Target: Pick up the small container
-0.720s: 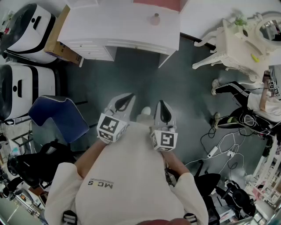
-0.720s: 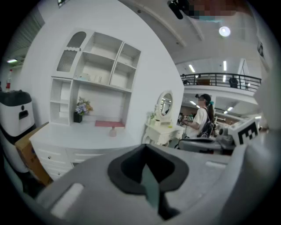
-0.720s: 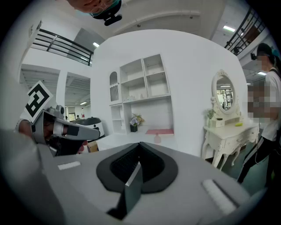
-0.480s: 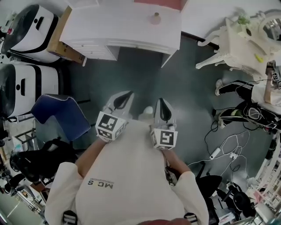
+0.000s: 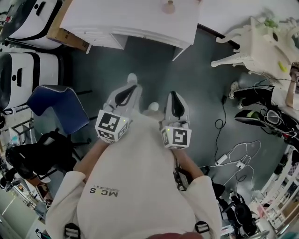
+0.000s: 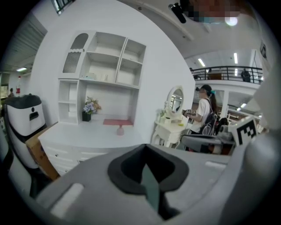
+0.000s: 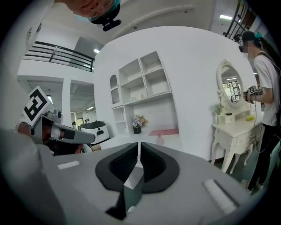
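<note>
Currently the small container [image 5: 167,6] stands upright on the white desk [image 5: 131,23], far ahead and well apart from both grippers. Right gripper [image 5: 173,94] lines up nearer to it; left gripper [image 5: 132,89] sits further left. Both sets of jaws are clenched and empty.

Shells of left hand-held gripper [image 6: 147,169] and right hand-held gripper [image 7: 138,160]: matt grey plastic, black pads. Table [image 5: 131,21]: smooth white paint. Floor [image 5: 196,88]: smooth, dark, faint sheen. Chair [image 5: 58,109]: blue cloth
</note>
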Action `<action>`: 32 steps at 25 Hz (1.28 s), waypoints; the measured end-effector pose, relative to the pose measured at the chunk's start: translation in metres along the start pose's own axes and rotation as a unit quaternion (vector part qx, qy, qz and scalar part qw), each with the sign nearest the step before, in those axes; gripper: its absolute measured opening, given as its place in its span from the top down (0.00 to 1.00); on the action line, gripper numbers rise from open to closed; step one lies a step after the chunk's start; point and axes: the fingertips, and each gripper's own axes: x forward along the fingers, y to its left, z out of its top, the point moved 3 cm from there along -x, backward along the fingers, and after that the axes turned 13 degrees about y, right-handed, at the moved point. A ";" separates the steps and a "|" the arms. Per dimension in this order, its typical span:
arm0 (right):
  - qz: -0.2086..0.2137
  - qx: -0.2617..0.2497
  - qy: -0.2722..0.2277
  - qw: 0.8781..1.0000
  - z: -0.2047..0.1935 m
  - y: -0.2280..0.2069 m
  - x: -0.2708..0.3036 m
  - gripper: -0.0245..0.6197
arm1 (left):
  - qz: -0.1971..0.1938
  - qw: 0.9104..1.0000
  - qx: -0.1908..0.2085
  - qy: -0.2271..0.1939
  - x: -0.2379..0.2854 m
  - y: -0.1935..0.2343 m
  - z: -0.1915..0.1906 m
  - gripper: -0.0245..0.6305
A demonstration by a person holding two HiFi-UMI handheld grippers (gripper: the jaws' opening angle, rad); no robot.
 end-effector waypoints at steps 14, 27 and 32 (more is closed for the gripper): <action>-0.021 -0.016 0.046 0.999 0.126 -0.060 0.268 0.89 | -0.035 0.999 -0.021 0.006 0.173 0.216 0.147 0.96; -0.026 -0.053 0.031 0.998 0.217 -0.124 0.446 0.83 | -0.060 0.998 -0.003 0.002 0.287 0.333 0.268 0.96; 0.008 -0.062 0.045 0.997 0.215 -0.142 0.471 0.78 | -0.041 0.999 -0.016 0.012 0.309 0.334 0.268 0.96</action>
